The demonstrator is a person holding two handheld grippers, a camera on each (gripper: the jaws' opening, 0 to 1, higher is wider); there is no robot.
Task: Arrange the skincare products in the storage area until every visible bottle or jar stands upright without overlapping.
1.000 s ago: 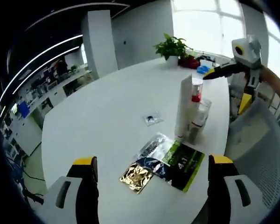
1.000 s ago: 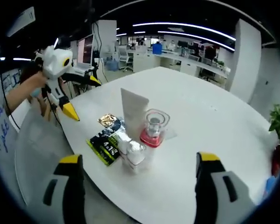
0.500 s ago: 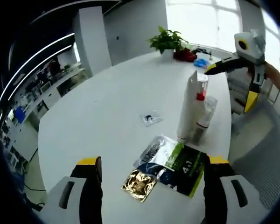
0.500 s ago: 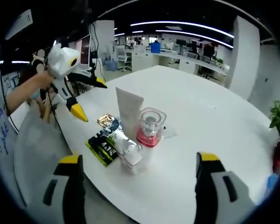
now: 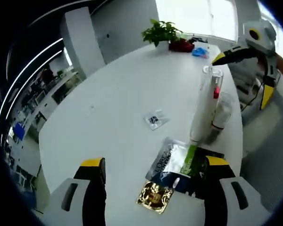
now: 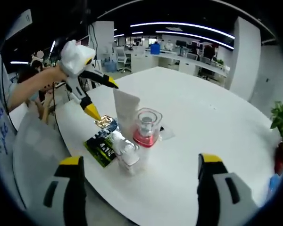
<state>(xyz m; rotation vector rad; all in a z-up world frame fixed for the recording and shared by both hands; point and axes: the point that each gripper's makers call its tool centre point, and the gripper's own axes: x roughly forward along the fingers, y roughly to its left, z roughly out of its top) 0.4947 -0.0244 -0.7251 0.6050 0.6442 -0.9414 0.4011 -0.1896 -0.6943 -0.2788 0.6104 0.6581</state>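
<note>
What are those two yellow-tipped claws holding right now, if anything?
Nothing. The left gripper and the right gripper are both open and empty, clear of the white tube.

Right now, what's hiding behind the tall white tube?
In the right gripper view, flat sachets lie on the table behind the tall white tube: a gold one and a dark green one. The tube covers part of them, so more could be hidden.

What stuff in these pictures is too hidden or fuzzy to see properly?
- Right gripper view: the white tube hides part of the sachets behind it.
- Left gripper view: the small clear bottle is partly hidden by the white tube.
- Left gripper view: the little packet is too small to read.
- Both views: sachet lettering is mostly blurred.
</note>
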